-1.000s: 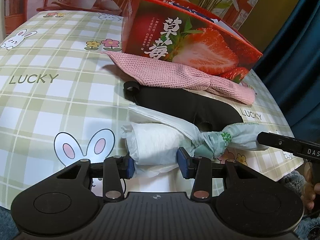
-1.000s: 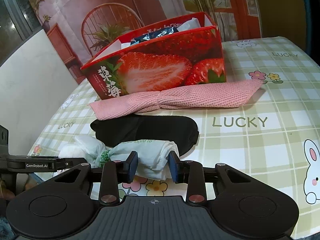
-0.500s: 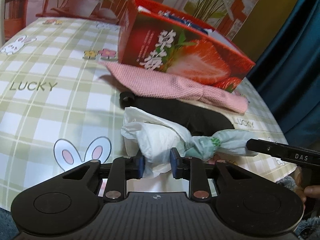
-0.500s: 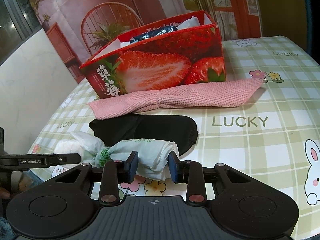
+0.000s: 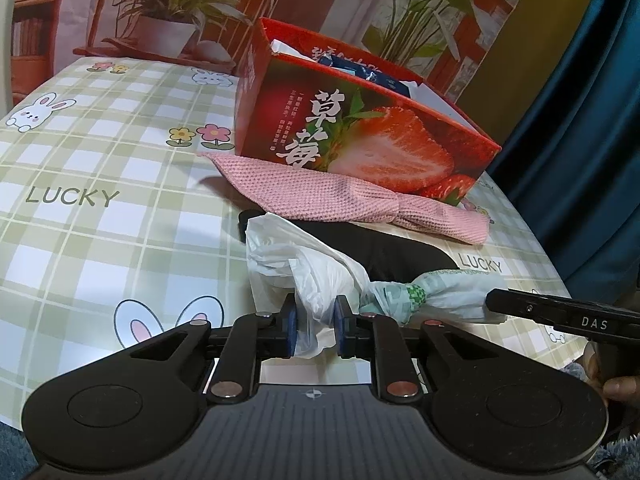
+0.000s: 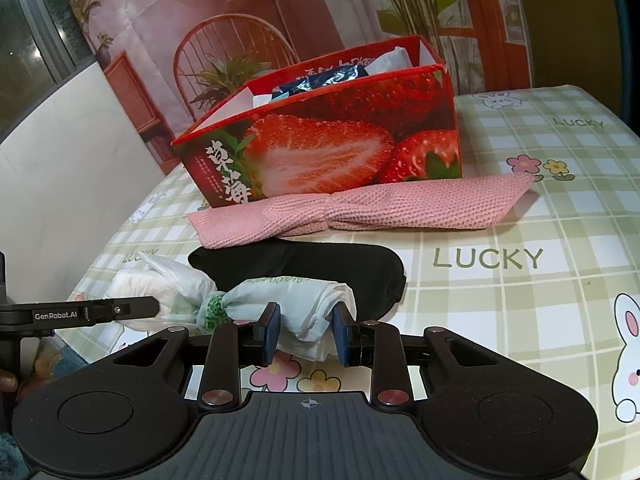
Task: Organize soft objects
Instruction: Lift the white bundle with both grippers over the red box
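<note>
A knotted plastic bag (image 5: 276,264), white with a green printed end, lies at the table's near edge. My left gripper (image 5: 314,328) is shut on its crumpled white end. In the right wrist view my right gripper (image 6: 306,334) has the bag's (image 6: 288,296) green end between its pads, and its jaws are closing on it. Behind the bag lie a black eye mask (image 6: 320,260) and a pink knitted cloth (image 6: 380,208). An open red strawberry box (image 6: 320,152) stands behind those.
The table has a green checked cloth (image 5: 100,200) with rabbits and flowers. Packets show inside the box. A dark blue curtain (image 5: 580,120) hangs to the right in the left wrist view. A white wall (image 6: 60,184) is on the left in the right wrist view.
My left jaws have closed in on the bag's white end and bunched it up. The right jaws have narrowed a little around the green end. The bag's white end has risen slightly.
</note>
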A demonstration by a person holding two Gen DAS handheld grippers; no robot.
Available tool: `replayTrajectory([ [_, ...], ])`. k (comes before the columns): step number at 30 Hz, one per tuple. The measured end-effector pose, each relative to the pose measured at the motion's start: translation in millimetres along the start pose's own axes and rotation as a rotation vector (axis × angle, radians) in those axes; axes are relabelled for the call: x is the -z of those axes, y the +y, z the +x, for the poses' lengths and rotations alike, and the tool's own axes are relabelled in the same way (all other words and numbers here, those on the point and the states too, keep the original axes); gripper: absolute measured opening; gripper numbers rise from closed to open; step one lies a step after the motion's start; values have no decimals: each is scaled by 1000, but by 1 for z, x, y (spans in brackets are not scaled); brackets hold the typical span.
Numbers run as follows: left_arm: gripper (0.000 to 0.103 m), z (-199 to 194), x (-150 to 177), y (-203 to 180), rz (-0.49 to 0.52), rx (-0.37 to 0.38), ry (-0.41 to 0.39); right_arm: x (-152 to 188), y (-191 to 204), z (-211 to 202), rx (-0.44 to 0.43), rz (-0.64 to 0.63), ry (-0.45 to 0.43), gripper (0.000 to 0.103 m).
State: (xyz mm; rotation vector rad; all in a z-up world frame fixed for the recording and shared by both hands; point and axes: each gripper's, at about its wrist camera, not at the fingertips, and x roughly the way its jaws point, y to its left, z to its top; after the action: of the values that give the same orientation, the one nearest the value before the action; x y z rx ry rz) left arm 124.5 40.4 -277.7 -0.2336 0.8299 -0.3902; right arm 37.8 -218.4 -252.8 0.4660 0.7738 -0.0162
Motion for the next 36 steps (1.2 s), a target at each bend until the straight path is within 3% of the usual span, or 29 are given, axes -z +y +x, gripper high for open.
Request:
replayTrajectory([
  [6, 19, -4, 0, -1, 8, 2, -21, 1, 1, -1, -5, -3, -8, 25],
  [13, 18, -27, -15, -9, 60, 11, -123, -9, 4, -15, -41, -20, -77, 22],
  [18, 18, -44, -45, -25, 126, 30, -190, -39, 7, -29, -60, -45, -136, 21],
  [23, 18, -42, -86, -30, 117, 59, -206, -88, 7, -42, -69, -76, -187, 21],
  [29, 18, -17, -136, -45, 170, 15, -188, -146, 8, -36, -47, -149, -200, 21],
  [36, 18, 39, -181, -58, 165, -2, -92, -193, 2, 1, 7, -159, -157, 20],
])
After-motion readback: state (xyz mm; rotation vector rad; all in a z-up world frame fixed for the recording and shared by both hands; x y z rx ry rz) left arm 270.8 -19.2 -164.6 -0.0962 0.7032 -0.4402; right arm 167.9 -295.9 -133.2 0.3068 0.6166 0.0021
